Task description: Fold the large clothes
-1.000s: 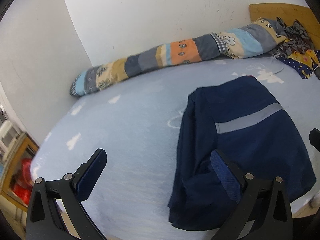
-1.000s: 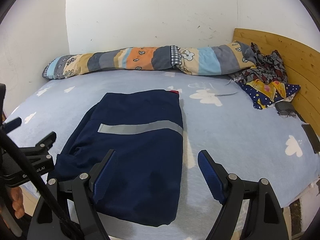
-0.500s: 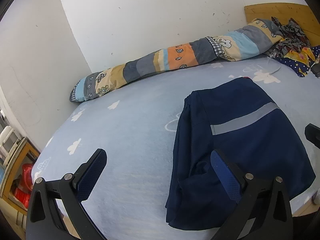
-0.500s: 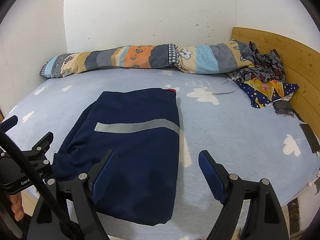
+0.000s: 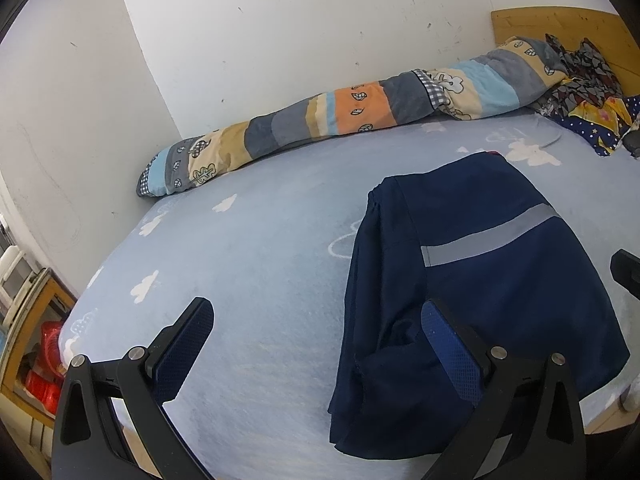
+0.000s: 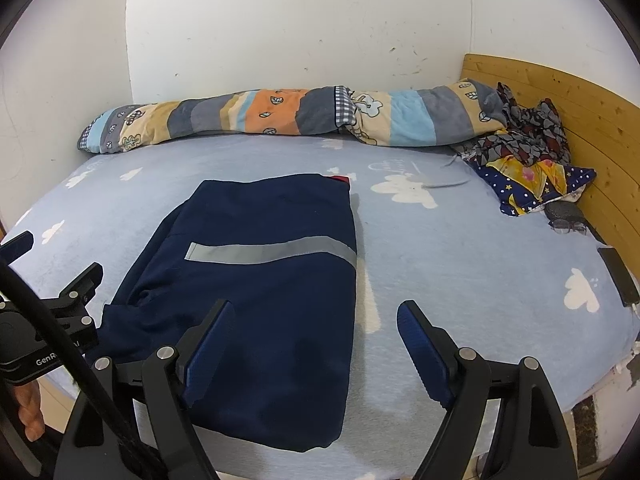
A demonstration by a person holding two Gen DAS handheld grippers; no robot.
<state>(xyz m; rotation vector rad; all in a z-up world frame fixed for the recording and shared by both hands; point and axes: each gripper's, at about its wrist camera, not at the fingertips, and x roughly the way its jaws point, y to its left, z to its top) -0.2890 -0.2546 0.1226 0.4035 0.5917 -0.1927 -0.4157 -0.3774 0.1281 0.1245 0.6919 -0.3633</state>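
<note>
Reading "GenR", left hand-held gripper (image 6: 48,280) body

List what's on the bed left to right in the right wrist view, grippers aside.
Navy garment → patterned clothes pile → glasses → dark phone-like slab at the right edge. The rolled patchwork quilt spans the back along the wall, so it has no slot in the order.
</note>
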